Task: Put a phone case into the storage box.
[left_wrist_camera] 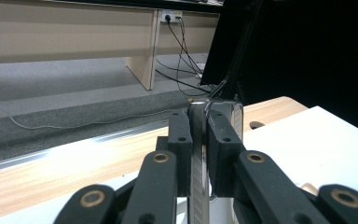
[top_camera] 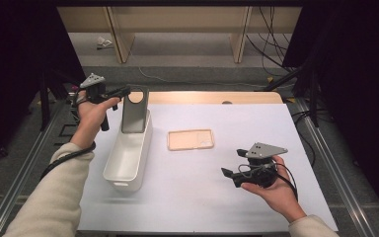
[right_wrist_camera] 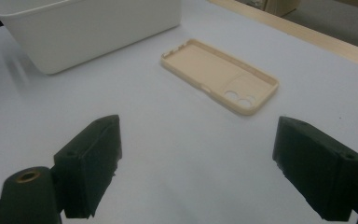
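My left gripper is shut on the top edge of a grey phone case, which hangs upright over the far end of a white bin. In the left gripper view the case's thin edge is clamped between the jaws of that gripper. A beige phone case lies flat, inside up, in the middle of the table. My right gripper hovers at the front right, open and empty, pointing toward the beige case. Its jaws stand wide apart.
The white bin is long, looks empty and lies left of centre on the white table sheet. A wooden table edge runs along the back. Beyond it are floor, cables and a wooden bench; black curtains flank both sides.
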Available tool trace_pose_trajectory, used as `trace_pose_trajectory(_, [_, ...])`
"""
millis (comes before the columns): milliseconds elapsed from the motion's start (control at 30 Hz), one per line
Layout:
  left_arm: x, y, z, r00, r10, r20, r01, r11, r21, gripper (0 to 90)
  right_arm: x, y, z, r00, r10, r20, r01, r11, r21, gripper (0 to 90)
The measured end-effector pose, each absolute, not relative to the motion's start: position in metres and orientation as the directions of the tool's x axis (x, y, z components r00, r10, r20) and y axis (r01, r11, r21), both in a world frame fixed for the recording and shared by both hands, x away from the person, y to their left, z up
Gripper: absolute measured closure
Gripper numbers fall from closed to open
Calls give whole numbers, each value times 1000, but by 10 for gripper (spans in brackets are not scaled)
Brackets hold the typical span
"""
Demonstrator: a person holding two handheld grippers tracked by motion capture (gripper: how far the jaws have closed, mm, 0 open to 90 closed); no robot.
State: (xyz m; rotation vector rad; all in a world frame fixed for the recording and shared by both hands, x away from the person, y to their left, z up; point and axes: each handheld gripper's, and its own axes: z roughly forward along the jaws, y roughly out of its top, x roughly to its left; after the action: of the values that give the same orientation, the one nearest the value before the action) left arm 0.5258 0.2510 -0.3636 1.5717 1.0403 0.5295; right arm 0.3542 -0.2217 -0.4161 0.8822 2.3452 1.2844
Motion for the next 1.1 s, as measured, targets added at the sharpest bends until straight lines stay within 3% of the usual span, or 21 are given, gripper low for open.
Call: trace_pose_trajectory(1100, [535, 248, -380, 487, 850, -200, 378, 1, 926, 810, 354, -222, -416, -757, 654, 14, 363, 402, 840, 162])
